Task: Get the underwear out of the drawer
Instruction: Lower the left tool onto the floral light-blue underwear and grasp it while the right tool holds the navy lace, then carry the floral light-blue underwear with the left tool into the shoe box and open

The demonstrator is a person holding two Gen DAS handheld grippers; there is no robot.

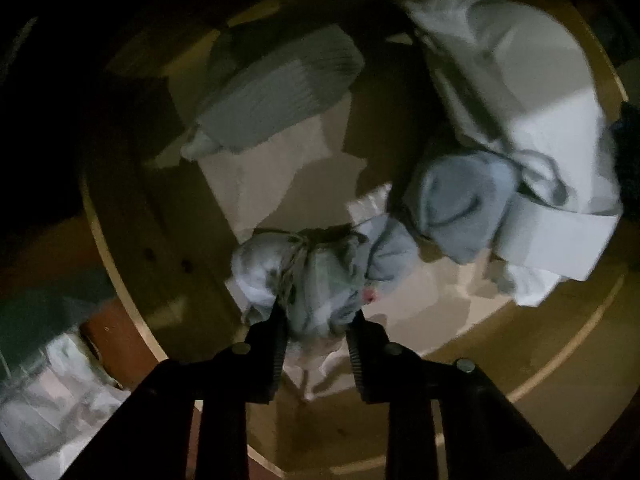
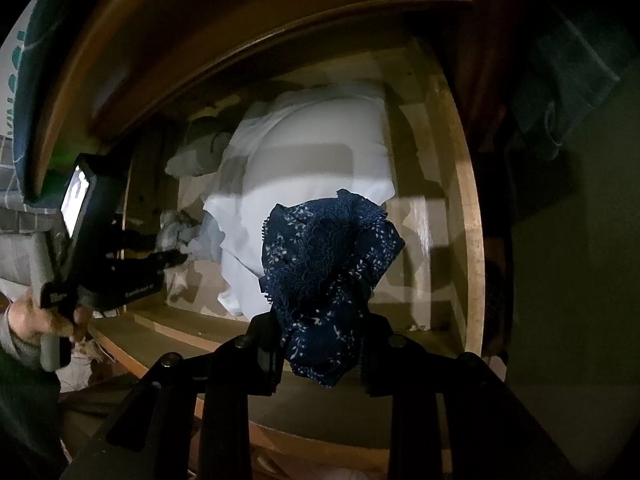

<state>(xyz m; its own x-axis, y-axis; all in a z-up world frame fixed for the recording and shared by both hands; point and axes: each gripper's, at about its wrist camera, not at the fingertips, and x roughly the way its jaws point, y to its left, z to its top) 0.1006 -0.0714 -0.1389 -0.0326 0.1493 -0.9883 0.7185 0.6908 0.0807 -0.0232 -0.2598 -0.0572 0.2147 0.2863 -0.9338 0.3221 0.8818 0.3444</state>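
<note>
Large white folded cloth [image 2: 320,148] lying centre; ribbed grey folded piece [image 1: 280,92] apart, leftward.

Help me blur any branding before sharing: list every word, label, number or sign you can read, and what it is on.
No text here can be read.
White print on the side of the left claw: too small and blurred to read.
Teal letters on the white cloth at the left edge of the right wrist view: cut off, unreadable.
Left wrist view: no text.
</note>
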